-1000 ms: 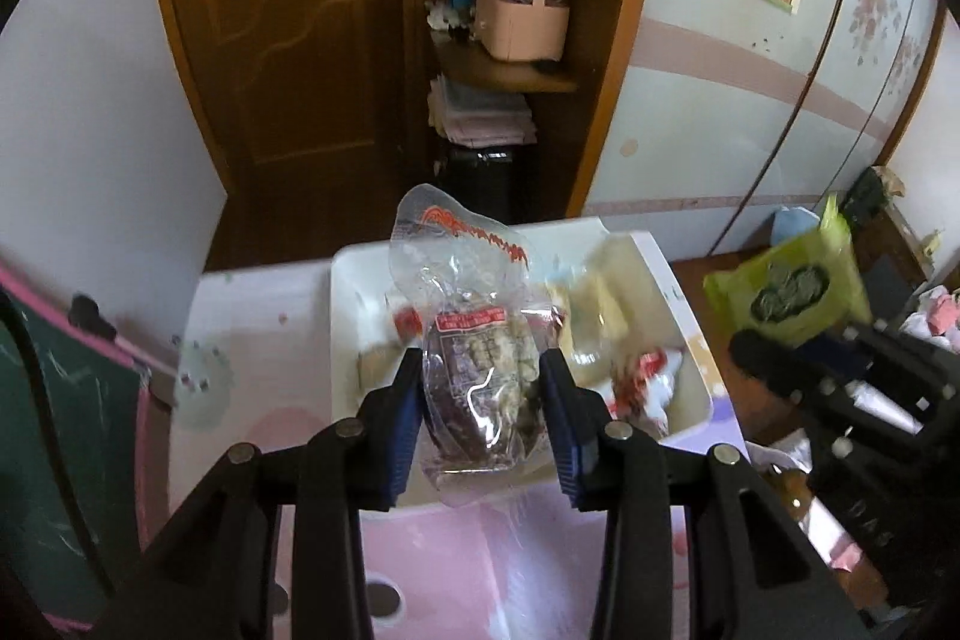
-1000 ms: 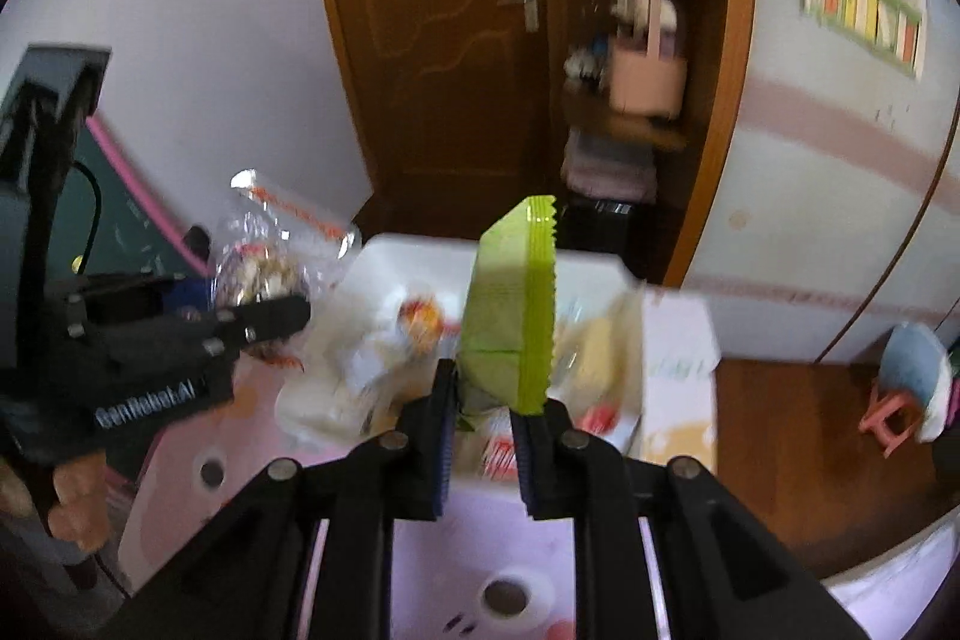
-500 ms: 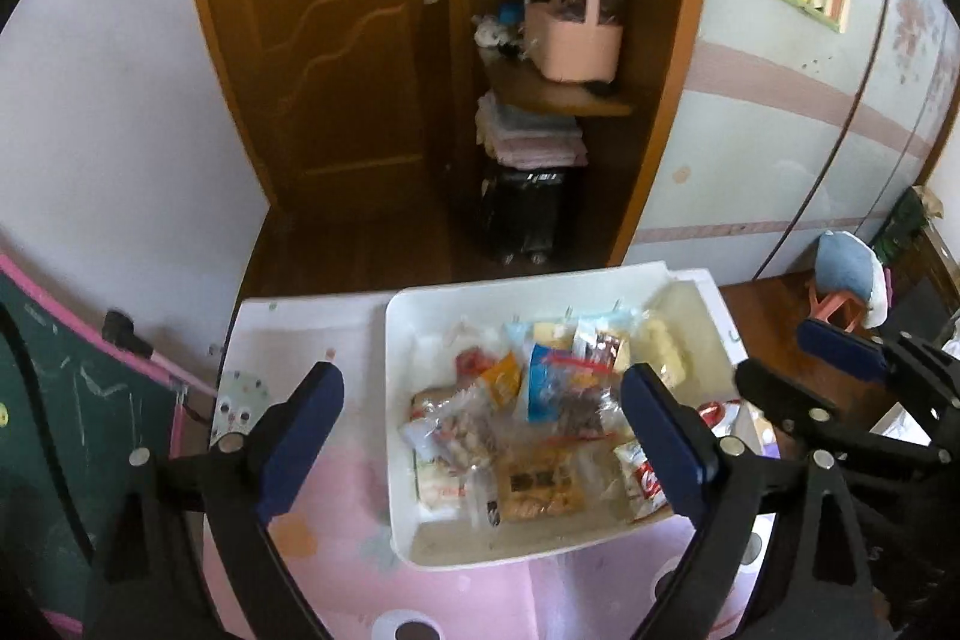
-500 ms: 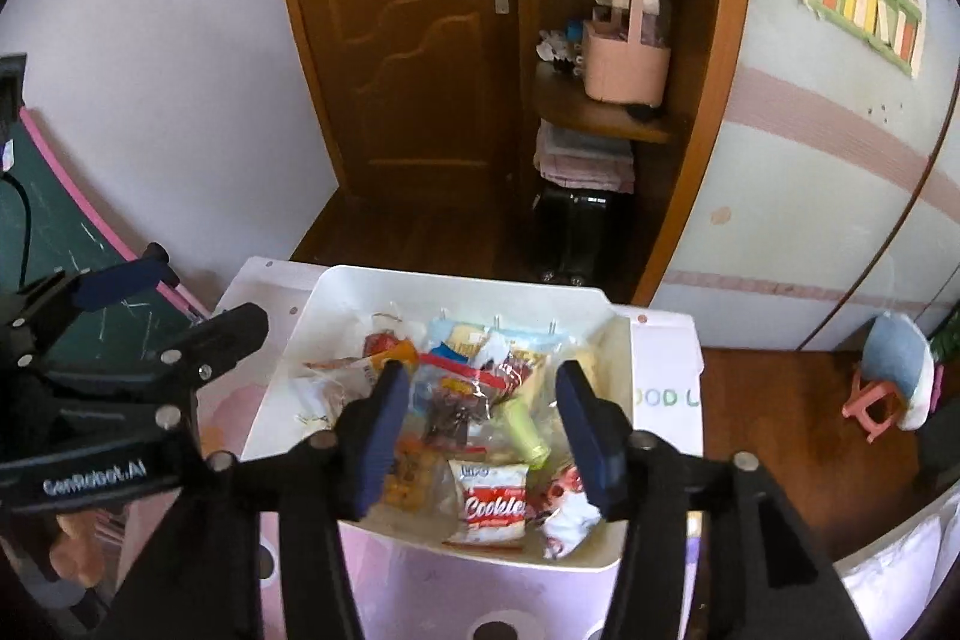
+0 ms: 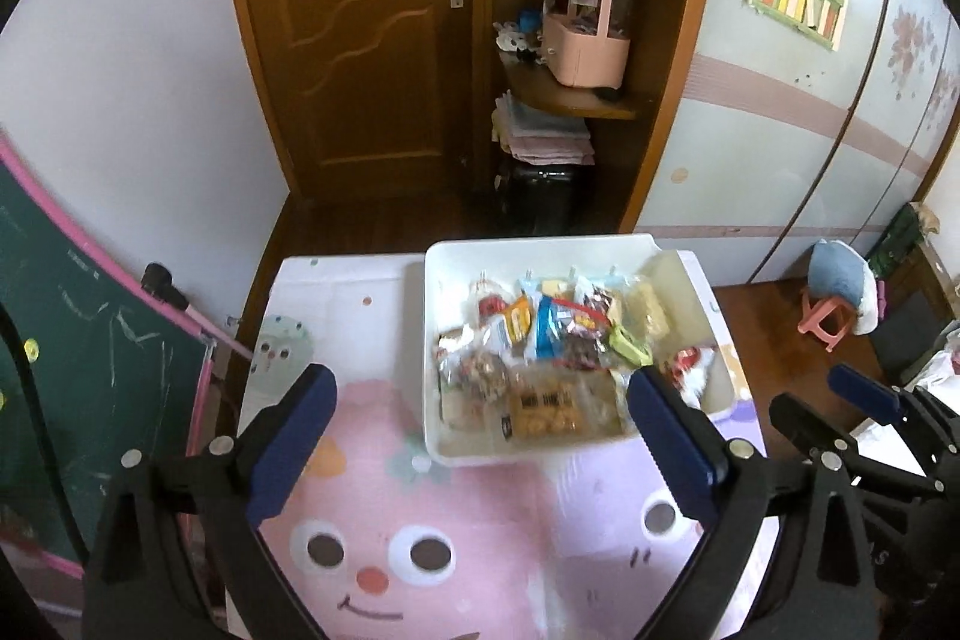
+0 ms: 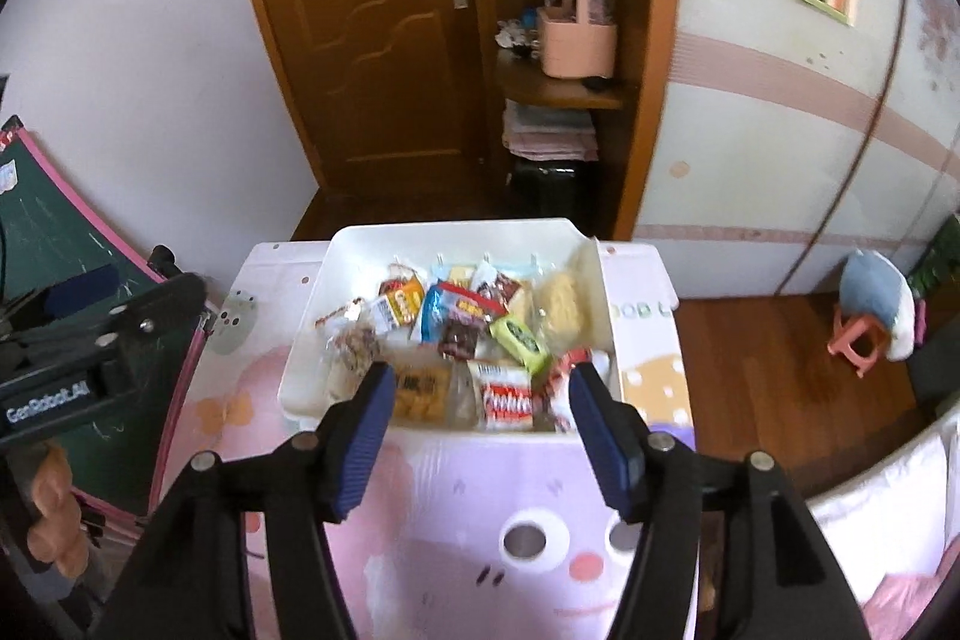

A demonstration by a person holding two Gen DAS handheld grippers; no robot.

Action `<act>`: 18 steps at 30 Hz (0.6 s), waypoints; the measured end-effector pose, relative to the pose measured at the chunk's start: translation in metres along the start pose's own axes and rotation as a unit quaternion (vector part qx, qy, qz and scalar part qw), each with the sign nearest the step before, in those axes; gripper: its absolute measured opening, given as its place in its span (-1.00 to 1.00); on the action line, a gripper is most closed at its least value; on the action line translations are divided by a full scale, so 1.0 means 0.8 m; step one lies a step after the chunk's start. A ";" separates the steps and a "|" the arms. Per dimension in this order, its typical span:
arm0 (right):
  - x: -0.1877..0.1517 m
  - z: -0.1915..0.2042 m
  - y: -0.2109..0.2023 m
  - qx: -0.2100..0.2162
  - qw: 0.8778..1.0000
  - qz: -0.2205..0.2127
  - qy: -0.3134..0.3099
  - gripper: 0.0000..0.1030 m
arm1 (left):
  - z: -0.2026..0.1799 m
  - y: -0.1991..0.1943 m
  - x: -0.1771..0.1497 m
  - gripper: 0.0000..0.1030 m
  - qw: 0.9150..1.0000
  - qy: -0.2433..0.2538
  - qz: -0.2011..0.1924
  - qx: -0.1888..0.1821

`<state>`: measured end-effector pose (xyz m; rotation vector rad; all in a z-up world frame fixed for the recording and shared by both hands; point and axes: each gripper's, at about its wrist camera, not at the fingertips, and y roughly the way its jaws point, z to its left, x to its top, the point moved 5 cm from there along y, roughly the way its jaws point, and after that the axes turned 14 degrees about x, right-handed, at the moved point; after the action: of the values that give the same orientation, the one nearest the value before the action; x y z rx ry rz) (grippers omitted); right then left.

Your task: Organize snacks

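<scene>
A low table covered in a pink and lilac cartoon-face cloth (image 5: 456, 538) fills the lower half of both views. On it, at centre frame, sits the white rectangular plastic bin (image 5: 429, 358), heaped with mixed snack packets (image 6: 456, 334). The left gripper (image 5: 480, 436) and right gripper (image 6: 480, 412) both hang over the near rim, jaws spread wide and empty. The pile rises close to the rim, so a careless reach could likely nudge a packet over the low wall. The bare cloth at lower frame offers room; the table's edge lies close on the right.
</scene>
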<state>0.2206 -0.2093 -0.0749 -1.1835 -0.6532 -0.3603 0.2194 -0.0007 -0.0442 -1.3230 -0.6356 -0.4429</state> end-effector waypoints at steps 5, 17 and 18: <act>-0.039 0.012 -0.041 0.000 1.000 0.002 0.015 0.29 | 0.011 -0.047 -0.051 0.92 1.000 0.002 0.010 0.001; -0.108 0.043 -0.117 0.007 0.999 0.002 0.033 0.34 | 0.032 -0.124 -0.148 0.92 0.999 0.001 0.031 0.019; -0.112 0.046 -0.121 0.007 0.999 0.000 0.033 0.34 | 0.033 -0.129 -0.152 0.92 0.999 0.000 0.030 0.019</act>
<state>0.0858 -0.2158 -0.0532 -1.1542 -0.5973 -0.3920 0.0577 -0.0027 -0.0435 -1.3023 -0.6008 -0.3809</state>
